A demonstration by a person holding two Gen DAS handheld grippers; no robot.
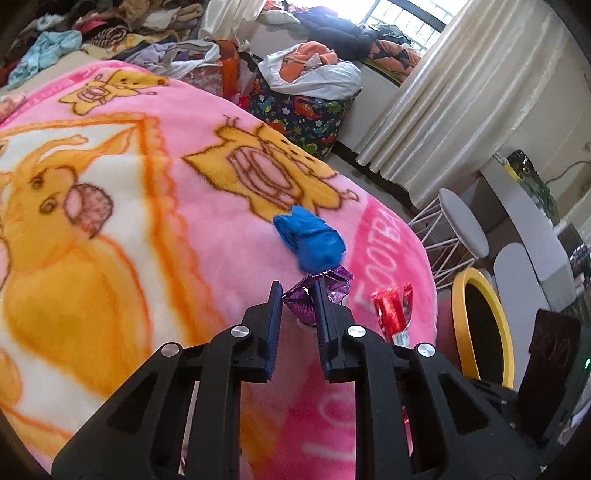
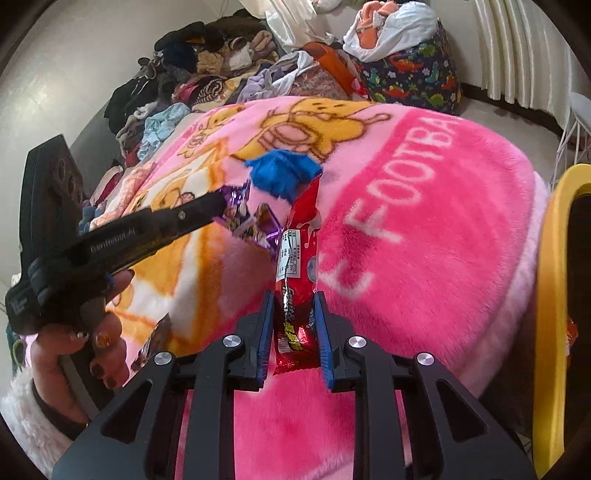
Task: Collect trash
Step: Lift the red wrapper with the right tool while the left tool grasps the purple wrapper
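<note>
Nearest, in the right wrist view, the right gripper [image 2: 293,295] has its jaws pinched on a red snack wrapper [image 2: 297,251], low in the middle of the frame. The wrapper's long axis runs straight up the frame, away from the fingers, its far end reaching toward a crumpled blue wad [image 2: 282,173] on the pink blanket [image 2: 424,240]. At the right edge of that frame stands the yellow rim of a bin [image 2: 546,295] — close beside this gripper, and I'd judge it the place the trash is headed, so the right hand has the shorter trip.

In the left wrist view the left gripper [image 1: 297,290] is closed nearly all the way on a purple foil wrapper [image 1: 317,291], which bunches out past the fingertips at centre frame. From the right wrist view the same gripper comes in from the left edge, a hand [image 2: 74,332] wrapped round its handle, the foil at its tip. The yellow bin [image 1: 480,325] lies to the lower right of the left gripper, beyond the red wrapper, so the left must cross further.

Just past the foil, the blue wad [image 1: 308,240] rests on the blanket, not yet collected and in neither grip. Farther off, upper frame, lie heaps of clothes [image 1: 110,33] and a dinosaur-print bag [image 1: 306,118].
</note>
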